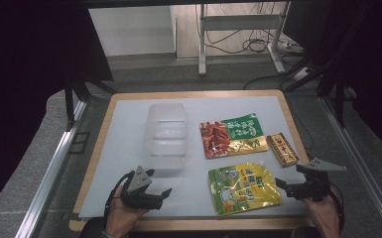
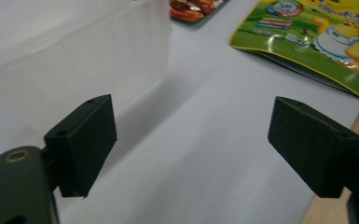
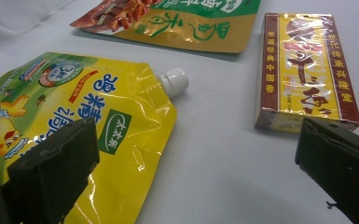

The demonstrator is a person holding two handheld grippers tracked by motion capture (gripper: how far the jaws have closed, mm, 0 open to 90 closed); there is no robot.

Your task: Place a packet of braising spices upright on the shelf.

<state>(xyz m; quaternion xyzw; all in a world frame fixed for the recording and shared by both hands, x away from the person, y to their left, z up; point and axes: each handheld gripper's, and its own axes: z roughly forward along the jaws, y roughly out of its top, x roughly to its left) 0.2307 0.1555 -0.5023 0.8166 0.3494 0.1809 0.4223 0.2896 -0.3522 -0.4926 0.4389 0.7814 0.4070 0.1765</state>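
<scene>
Two hand-held grippers sit low at the near edge of my table, one in each hand. My left gripper (image 1: 159, 191) hovers over bare white table surface (image 1: 129, 139) just in front of a clear plastic container (image 1: 166, 135), which stands upright and open-topped to the left of centre; its jaws are spread wide with nothing between them, and in the left gripper view the container's frosted wall rises just beyond the left jaw. My right gripper (image 1: 284, 186) rests near the right edge, jaws also spread apart and holding nothing, pointing at the yellow spouted pouch (image 1: 243, 189) that lies flat close to it, its white cap (image 3: 174, 80) turned toward the far right. Behind the pouch lies a green and gold snack packet (image 1: 233, 137) showing red food, flat on the table. To its right, apart from both, lies a small yellow and brown box (image 1: 282, 148).
</scene>
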